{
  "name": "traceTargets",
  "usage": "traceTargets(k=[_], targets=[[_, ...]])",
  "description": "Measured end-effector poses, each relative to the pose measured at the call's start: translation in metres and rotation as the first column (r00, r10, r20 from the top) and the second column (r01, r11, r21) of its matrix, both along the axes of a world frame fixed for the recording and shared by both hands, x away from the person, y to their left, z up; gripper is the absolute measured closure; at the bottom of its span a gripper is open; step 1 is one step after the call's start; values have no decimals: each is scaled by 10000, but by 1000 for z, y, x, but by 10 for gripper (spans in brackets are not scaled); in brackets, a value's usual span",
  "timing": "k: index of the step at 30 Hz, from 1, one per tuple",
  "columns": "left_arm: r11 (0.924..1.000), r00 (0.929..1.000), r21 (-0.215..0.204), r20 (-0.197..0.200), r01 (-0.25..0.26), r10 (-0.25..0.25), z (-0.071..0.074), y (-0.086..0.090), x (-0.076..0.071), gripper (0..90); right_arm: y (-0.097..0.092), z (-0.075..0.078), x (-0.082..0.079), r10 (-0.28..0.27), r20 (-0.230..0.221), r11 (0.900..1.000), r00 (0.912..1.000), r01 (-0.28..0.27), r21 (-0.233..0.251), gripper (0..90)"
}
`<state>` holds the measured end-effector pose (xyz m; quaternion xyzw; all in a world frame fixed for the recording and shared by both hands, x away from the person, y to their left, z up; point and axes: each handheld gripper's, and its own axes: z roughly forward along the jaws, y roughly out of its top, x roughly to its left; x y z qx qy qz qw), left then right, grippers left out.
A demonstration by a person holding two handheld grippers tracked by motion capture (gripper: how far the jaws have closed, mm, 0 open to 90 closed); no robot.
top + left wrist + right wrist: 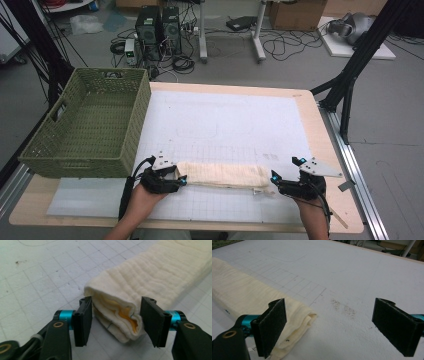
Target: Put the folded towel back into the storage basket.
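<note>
A cream folded towel (225, 175) lies as a long strip across the near part of the white gridded mat (225, 120). My left gripper (182, 179) is at its left end. In the left gripper view the layered end of the towel (150, 272) sits between the jaws of the left gripper (115, 317), whose pads stand right at its sides without visibly squeezing it. My right gripper (274, 179) is at the towel's right end. It stands wide open (332, 325), with the corner of the towel (237, 290) beside and behind its left pad (272, 327).
A green woven basket (75, 167), with nothing visible inside, stands on the table's left side, just beyond my left hand. The mat has a small brown stain (344, 307) near the right gripper. Computers and cables lie on the floor past the table's far edge.
</note>
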<state>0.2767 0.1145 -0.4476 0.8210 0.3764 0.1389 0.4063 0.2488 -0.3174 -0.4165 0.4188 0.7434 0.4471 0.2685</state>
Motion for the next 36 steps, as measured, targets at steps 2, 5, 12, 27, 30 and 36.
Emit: traceTargets(k=[2, 5, 12, 27, 30, 36], targets=[[10000, 10000, -32, 34, -32, 32, 0, -1, -1, 472, 1, 0, 0, 2, -45, 10000, 10000, -2, 25, 116], [9999, 10000, -155, 50, 76, -75, -1, -2, -3, 523, 1, -1, 1, 34, -53, 10000, 10000, -34, 16, 116], [9982, 9969, -83, 509, 598, -593, 0, -8, -8, 760, 1, -1, 1, 71, -96, 10000, 9999, -71, -28, 116], [9967, 9976, -618, 497, 518, -488, 0, -6, -6, 763, 0, -2, 1, 53, -141, 10000, 9999, -52, 37, 116], [9990, 9987, -348, 431, 284, -269, -1, -7, -6, 688, 0, -2, 1, 55, -145, 10000, 9999, -55, 30, 116], [9981, 9975, 241, 442, -562, 551, 1, -7, -9, 475, -1, -2, 0, 38, -182, 10000, 9998, -37, 62, 117]])
